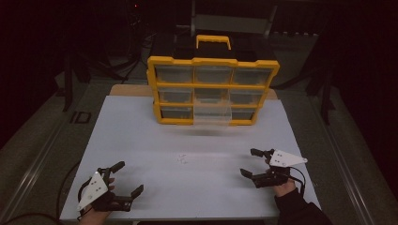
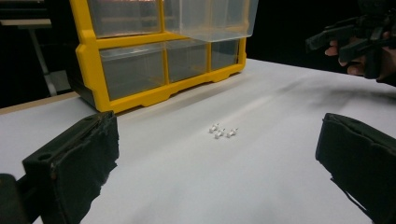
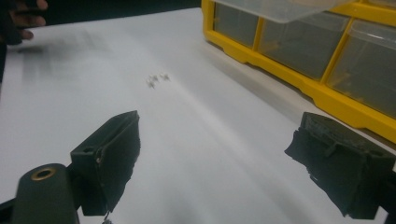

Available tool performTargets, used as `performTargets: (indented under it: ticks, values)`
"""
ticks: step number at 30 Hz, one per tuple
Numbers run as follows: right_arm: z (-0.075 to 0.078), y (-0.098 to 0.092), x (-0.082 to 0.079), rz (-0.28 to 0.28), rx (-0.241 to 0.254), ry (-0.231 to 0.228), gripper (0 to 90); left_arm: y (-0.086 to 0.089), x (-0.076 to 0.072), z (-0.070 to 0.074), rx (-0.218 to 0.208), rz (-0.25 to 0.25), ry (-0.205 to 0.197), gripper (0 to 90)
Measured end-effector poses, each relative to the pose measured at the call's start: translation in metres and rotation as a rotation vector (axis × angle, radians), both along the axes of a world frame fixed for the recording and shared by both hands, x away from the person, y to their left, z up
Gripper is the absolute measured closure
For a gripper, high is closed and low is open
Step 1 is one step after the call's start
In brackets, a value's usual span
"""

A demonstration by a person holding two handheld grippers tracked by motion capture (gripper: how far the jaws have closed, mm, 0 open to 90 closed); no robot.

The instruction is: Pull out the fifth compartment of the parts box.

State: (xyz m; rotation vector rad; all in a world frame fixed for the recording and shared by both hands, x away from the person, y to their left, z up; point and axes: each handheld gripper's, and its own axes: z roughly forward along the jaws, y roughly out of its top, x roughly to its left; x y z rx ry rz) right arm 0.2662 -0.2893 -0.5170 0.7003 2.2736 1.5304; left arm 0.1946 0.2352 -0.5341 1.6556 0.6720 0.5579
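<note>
A yellow organizer with clear drawers stands upright at the back of the white table. Its middle drawer in the bottom row is pulled out toward me. Three small white parts lie together on the table's middle, also seen as small white parts and small white parts. My left gripper rests open near the front left edge, empty. My right gripper is open at the front right, empty, its jaws wide apart.
The organizer fills the back of the left gripper view; the other hand and gripper show at its upper right. Dark floor and stands surround the table. A cable trails off the front left.
</note>
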Motion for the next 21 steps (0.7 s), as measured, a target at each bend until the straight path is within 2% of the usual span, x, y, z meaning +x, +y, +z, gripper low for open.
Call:
performTargets:
  ticks: [5,9,12,15,21]
  values:
    - [-0.006,-0.003,-0.005,0.004,-0.004,0.015,13.8,-0.001,0.0,0.0,0.007,-0.007,-0.001,0.0]
    - [-0.007,-0.005,-0.01,0.019,-0.034,0.014,13.3,-0.001,0.0,0.0,0.011,-0.006,-0.001,0.0]
    - [-0.01,-0.006,-0.012,0.003,-0.059,0.016,9.6,-0.001,0.0,0.0,0.009,-0.002,0.002,0.0]
    - [-0.012,-0.005,-0.012,0.017,-0.057,0.027,9.6,0.0,0.0,0.0,0.007,0.003,0.002,0.0]
    - [-0.01,-0.007,-0.011,-0.012,-0.035,0.008,9.7,0.0,0.0,0.0,0.011,0.01,-0.005,0.0]
